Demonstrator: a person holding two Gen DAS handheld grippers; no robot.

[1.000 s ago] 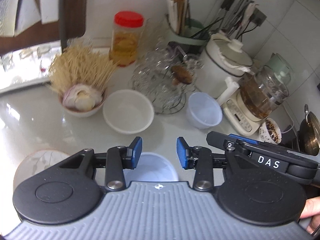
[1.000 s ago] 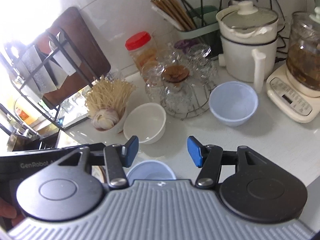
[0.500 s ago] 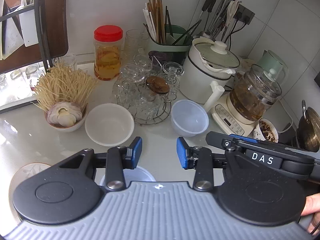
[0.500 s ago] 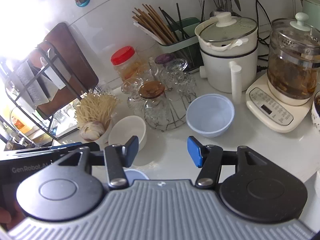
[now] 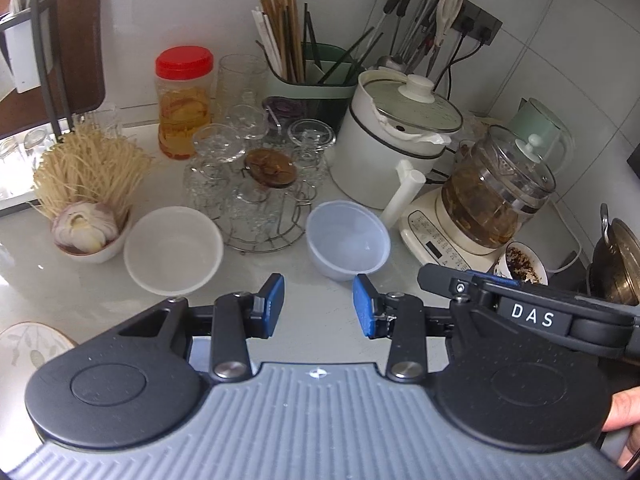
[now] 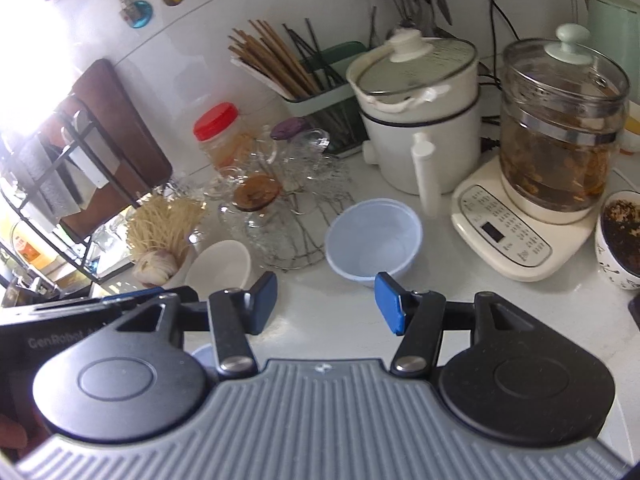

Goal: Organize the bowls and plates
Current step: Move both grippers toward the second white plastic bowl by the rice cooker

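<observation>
Through the left wrist camera we see our left gripper point(image 5: 319, 304) above the pale tabletop point(image 5: 60, 288), its jaws standing wide with nothing between them. We take the wire rack of glasses point(image 5: 256, 192) as our landmark. The white bowl point(image 5: 173, 250) sits just left of and in front of the rack; the translucent blue bowl point(image 5: 347, 240) sits just to its right front. A bowl of noodles and onion point(image 5: 86, 200) stands further left of the rack, touching the white bowl. A patterned plate point(image 5: 28, 346) shows at the lower left edge, well apart from the rack. The right gripper point(image 5: 520, 312) reaches in from the right.

Through the right wrist camera, our right gripper point(image 6: 326, 300) hangs with jaws wide and empty. The blue bowl point(image 6: 374, 240) lies just right of the rack point(image 6: 288, 216), nearly ahead of the jaws; the white bowl point(image 6: 219, 268) lies to the rack's left front. The white cooker point(image 6: 420, 120) stands behind and right of the rack.
</observation>
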